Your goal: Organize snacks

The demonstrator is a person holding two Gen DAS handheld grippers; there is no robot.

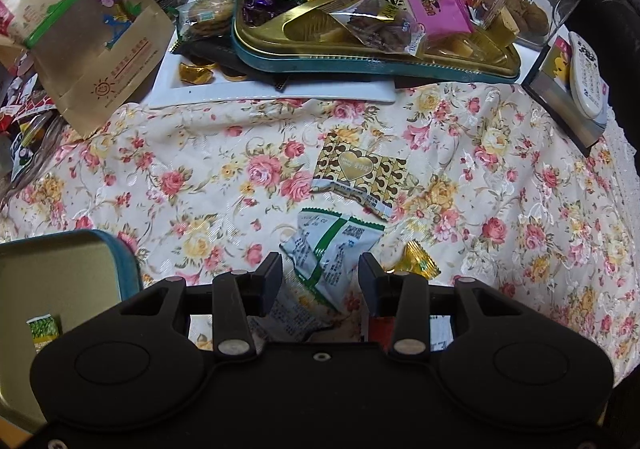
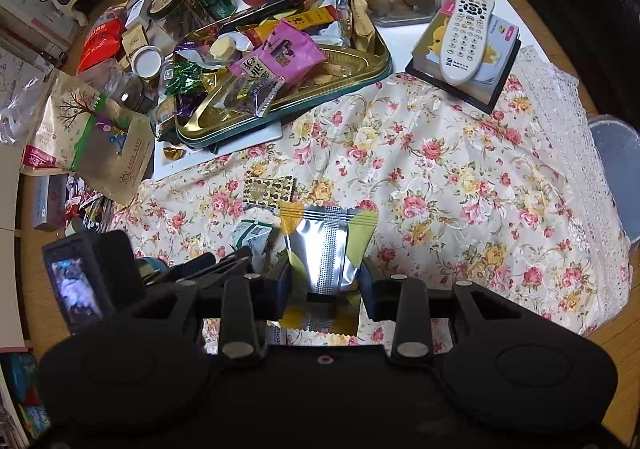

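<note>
Your left gripper (image 1: 320,269) hangs with fingers wide apart and empty, the green-white packet (image 1: 328,245) lying just beyond and between them, long axis running near-to-far. Your right gripper (image 2: 325,277) has its fingers around a silver pouch (image 2: 326,245); whether they pinch it, you cannot tell.

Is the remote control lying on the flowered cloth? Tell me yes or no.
No, the remote control rests on a small box with a yellow cartoon figure, not directly on the flowered cloth.
</note>
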